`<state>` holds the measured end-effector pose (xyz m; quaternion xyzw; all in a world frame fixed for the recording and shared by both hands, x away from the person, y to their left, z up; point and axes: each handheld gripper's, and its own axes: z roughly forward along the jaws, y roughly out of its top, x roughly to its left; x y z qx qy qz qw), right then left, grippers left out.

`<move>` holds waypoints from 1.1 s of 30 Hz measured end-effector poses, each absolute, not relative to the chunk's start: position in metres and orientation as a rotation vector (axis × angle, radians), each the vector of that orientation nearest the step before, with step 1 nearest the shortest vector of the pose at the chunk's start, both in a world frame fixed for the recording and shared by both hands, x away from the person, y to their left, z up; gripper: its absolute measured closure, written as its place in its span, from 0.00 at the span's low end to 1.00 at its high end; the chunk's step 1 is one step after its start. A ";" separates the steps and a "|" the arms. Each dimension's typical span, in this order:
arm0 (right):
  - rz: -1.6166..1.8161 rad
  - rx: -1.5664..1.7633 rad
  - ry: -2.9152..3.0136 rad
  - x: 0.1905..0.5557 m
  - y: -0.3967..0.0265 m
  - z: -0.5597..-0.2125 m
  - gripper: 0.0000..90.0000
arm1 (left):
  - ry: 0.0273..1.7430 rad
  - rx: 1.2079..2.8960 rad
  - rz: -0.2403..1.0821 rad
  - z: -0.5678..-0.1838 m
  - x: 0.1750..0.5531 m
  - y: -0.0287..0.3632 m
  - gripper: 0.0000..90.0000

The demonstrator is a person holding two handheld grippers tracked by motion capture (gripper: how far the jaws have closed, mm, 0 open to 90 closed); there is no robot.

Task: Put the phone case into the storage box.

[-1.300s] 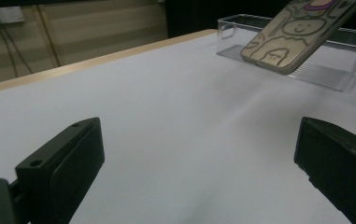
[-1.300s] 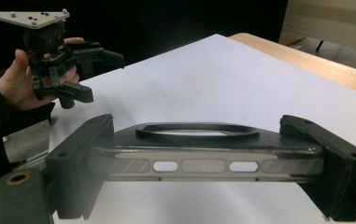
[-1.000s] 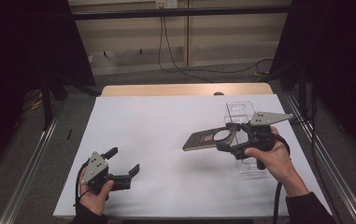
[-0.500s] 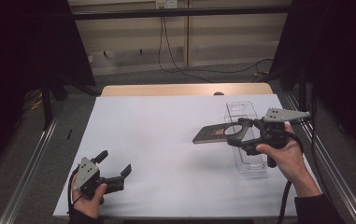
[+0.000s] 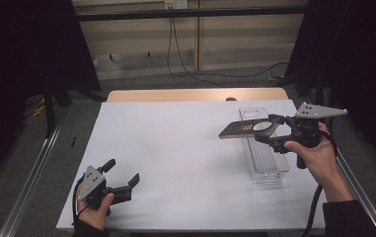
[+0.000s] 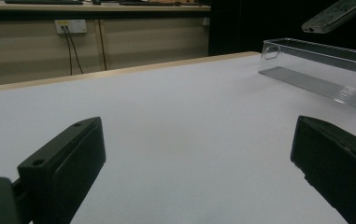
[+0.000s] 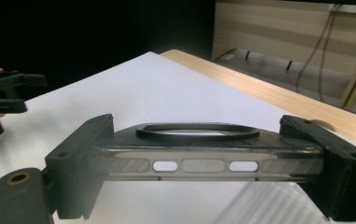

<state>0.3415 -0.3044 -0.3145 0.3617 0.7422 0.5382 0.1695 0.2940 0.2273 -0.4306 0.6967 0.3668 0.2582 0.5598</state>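
Observation:
My right gripper (image 5: pixel 270 130) is shut on a flat dark grey phone case (image 5: pixel 244 129) with a raised round ring on it. It holds the case level in the air over the far end of a long clear plastic box (image 5: pixel 265 160). In the right gripper view the jaws clamp the case (image 7: pixel 199 161) by its two long edges, my right gripper (image 7: pixel 203 165) centred on it. My left gripper (image 5: pixel 123 171) rests low near the table's front left corner, open with nothing between its fingers (image 6: pixel 66 163). From there the clear box (image 6: pixel 316 65) and the case (image 6: pixel 334 14) show at the far right.
A white sheet covers the table (image 5: pixel 175 148), with a wooden strip (image 5: pixel 195 95) at its far edge. Metal rails run along both sides. Cables hang on the back wall (image 5: pixel 175 44). The person's other hand with the left gripper (image 7: pixel 0 100) shows at the left of the right gripper view.
My right gripper has carried the case to the right and farther back, over the clear box. The left hand has shifted slightly left near the front edge.

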 end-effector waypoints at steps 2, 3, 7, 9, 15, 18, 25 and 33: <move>1.523 1.035 2.099 0.342 -0.308 -0.312 0.13 | 0.856 1.648 0.613 -0.430 0.294 0.226 0.04; 1.511 1.039 2.097 0.343 -0.310 -0.311 0.13 | 0.857 1.648 0.611 -0.430 0.294 0.226 0.04; 1.481 1.060 2.096 0.347 -0.316 -0.308 0.13 | 0.865 1.656 0.605 -0.431 0.294 0.226 0.04; 1.476 1.074 2.094 0.349 -0.319 -0.308 0.13 | 0.863 1.654 0.604 -0.431 0.295 0.226 0.04; 1.435 1.129 2.074 0.356 -0.328 -0.308 0.13 | 0.858 1.657 0.606 -0.431 0.294 0.226 0.04; 1.410 1.145 2.070 0.359 -0.331 -0.306 0.13 | 0.860 1.654 0.604 -0.430 0.294 0.226 0.04; 1.345 1.186 2.061 0.367 -0.337 -0.303 0.13 | 0.858 1.657 0.606 -0.430 0.294 0.226 0.04; 1.266 1.268 2.045 0.380 -0.343 -0.308 0.13 | 0.866 1.644 0.599 -0.428 0.294 0.227 0.04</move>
